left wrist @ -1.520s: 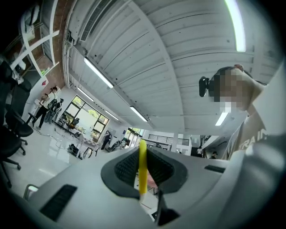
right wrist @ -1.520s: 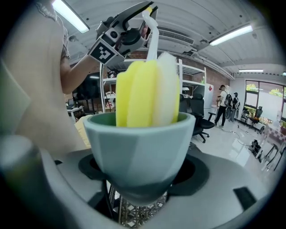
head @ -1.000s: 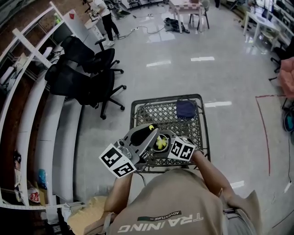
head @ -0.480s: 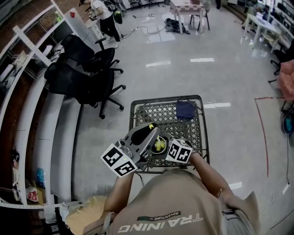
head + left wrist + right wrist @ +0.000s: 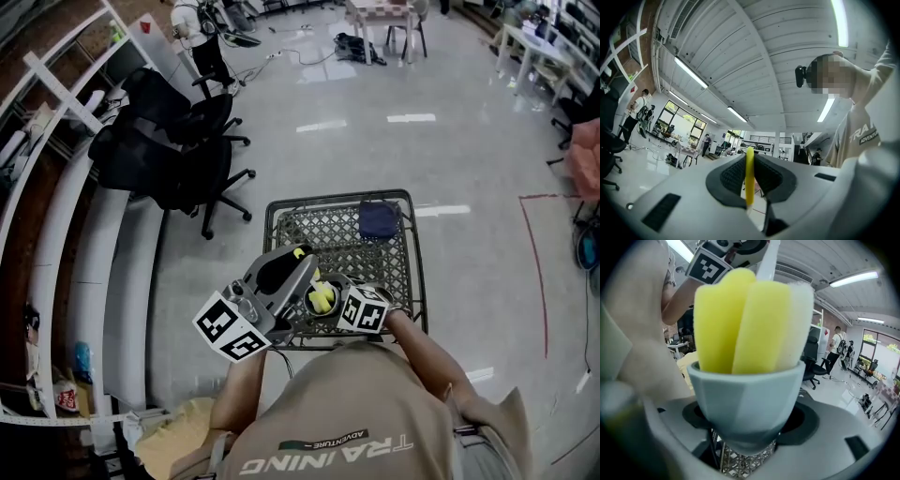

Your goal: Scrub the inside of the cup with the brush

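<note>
Scrubbing looks to be the step in hand: the right gripper [image 5: 749, 425] has its jaws clamped on the lower wall of the pale grey-blue cup [image 5: 745, 394]. It holds the cup upright above the wire-mesh table [image 5: 403, 272]. The brush [image 5: 750, 319], a fat yellow-and-white sponge head, sits down inside the rim and fills the mouth. Just above, the left gripper [image 5: 749, 176] pinches the thin yellow handle [image 5: 749, 168] edge-on between jaws set narrow. To do this well, I reckon the left should twist and pump the handle along the cup's axis, pressing the sponge against the wall all round and down to the base. The right meanwhile needs to hold firm and level. Push sideways too hard and that thin handle could slip in the pads, or the cup could tip in its grip. A dark blue item [image 5: 380, 222] lies at the far side of the mesh, well apart.
</note>
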A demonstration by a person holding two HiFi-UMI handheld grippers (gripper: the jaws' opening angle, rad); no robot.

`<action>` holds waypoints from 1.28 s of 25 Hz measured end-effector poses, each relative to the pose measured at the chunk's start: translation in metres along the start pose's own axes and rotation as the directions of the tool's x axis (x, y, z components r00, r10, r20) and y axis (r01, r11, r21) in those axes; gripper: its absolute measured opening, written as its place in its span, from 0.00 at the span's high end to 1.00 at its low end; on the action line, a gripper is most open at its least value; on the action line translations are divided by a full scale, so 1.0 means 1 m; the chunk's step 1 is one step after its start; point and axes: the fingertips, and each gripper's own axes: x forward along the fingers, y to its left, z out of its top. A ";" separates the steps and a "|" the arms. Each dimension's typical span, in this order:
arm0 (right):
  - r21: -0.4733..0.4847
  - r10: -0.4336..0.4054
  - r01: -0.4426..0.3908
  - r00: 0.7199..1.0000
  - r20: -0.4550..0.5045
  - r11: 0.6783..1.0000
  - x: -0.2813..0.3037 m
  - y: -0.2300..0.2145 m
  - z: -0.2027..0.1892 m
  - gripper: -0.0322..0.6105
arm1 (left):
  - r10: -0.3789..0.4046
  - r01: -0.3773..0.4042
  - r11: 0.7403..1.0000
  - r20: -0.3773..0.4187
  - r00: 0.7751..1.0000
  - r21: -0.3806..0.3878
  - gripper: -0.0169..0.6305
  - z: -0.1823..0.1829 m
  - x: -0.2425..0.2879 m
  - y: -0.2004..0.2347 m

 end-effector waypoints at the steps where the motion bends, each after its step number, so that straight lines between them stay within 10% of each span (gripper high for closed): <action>1: 0.003 -0.002 0.002 1.000 0.002 1.000 -0.001 -0.001 0.000 0.35 | 0.003 -0.003 1.000 0.001 1.000 -0.001 0.89 0.001 -0.001 0.001; 32: 0.167 -0.068 0.039 0.982 0.174 0.985 -0.019 -0.046 0.015 0.35 | -0.060 0.063 0.997 -0.056 0.997 0.055 0.89 -0.008 -0.015 -0.024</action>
